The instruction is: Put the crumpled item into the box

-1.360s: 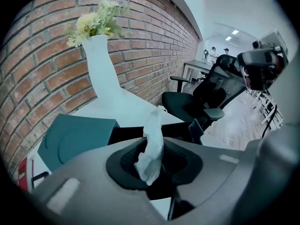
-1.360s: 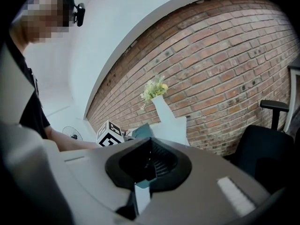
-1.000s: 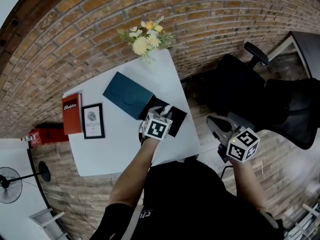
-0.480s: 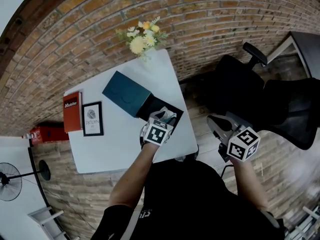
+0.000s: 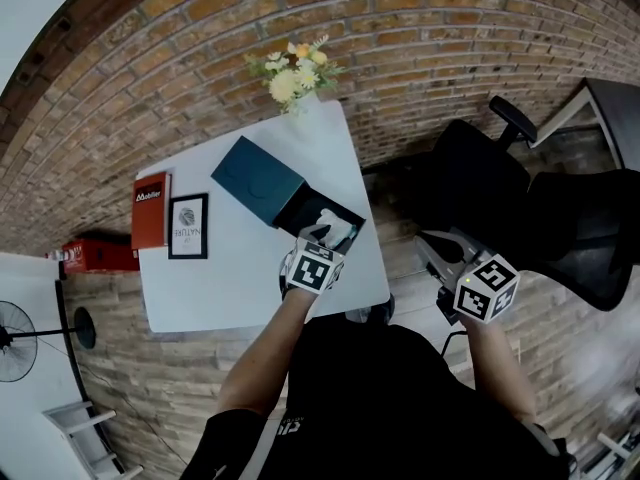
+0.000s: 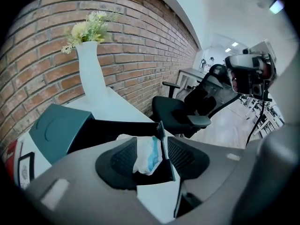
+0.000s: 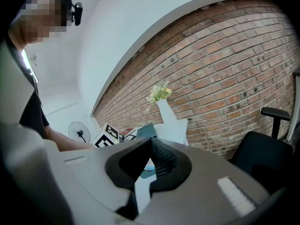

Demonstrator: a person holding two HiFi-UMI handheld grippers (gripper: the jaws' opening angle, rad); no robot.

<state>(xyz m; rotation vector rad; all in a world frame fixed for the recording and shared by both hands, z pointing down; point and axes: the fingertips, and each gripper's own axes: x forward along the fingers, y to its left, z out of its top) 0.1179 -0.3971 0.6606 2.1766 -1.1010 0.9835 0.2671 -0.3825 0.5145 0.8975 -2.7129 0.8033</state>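
Observation:
The dark teal box (image 5: 300, 203) lies open on the white table (image 5: 220, 283), its lid (image 6: 58, 128) flipped back to the left. The crumpled white and blue item (image 5: 336, 234) rests inside the box's black tray (image 6: 112, 130). My left gripper (image 5: 322, 240) hovers just over the tray's near edge. Its jaws have just been opening and now stand open, and the crumpled item (image 6: 146, 154) shows in the gap with neither pad touching it. My right gripper (image 5: 432, 248) hangs off the table's right side, shut and empty, with its tips (image 7: 151, 142) meeting.
A white vase of flowers (image 5: 296, 76) stands at the table's far edge. A red book (image 5: 150, 211) and a small framed picture (image 5: 188, 226) lie at the left. Black office chairs (image 5: 480, 183) stand to the right, and a fan (image 5: 30, 333) is on the floor at the left.
The left gripper's jaws have spread and let go of the crumpled item, which now lies in the box. That gripper has drawn back a little toward me. The right gripper has barely shifted.

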